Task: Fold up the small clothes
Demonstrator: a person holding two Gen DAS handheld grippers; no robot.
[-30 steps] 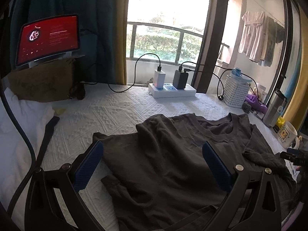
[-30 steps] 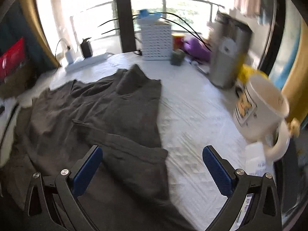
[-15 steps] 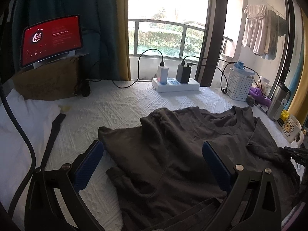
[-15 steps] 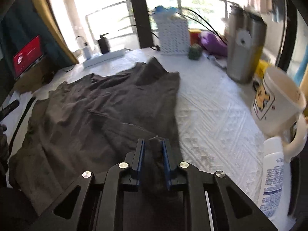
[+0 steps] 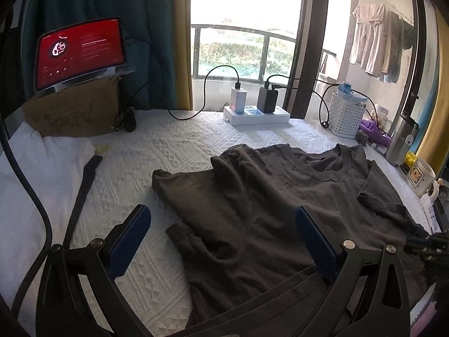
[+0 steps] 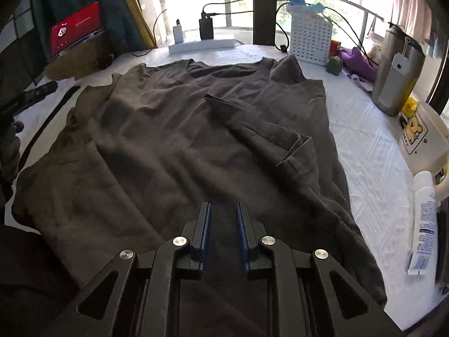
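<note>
Lying beneath the right hand-held gripper (image 6: 223, 224), the dark T-shirt (image 6: 174, 129) spreads ahead.

**A lived-in room at home, by a balcony**

Laundry (image 5: 373, 42) is hanging to dry beyond the balcony window (image 5: 247, 47). A white quilted cover (image 5: 179, 151) is spreading over the surface, a cartoon mug (image 5: 421, 175) and steel flask (image 5: 401, 137) are standing at its edge, and chargers are sitting in a power strip (image 5: 256, 115).
</note>
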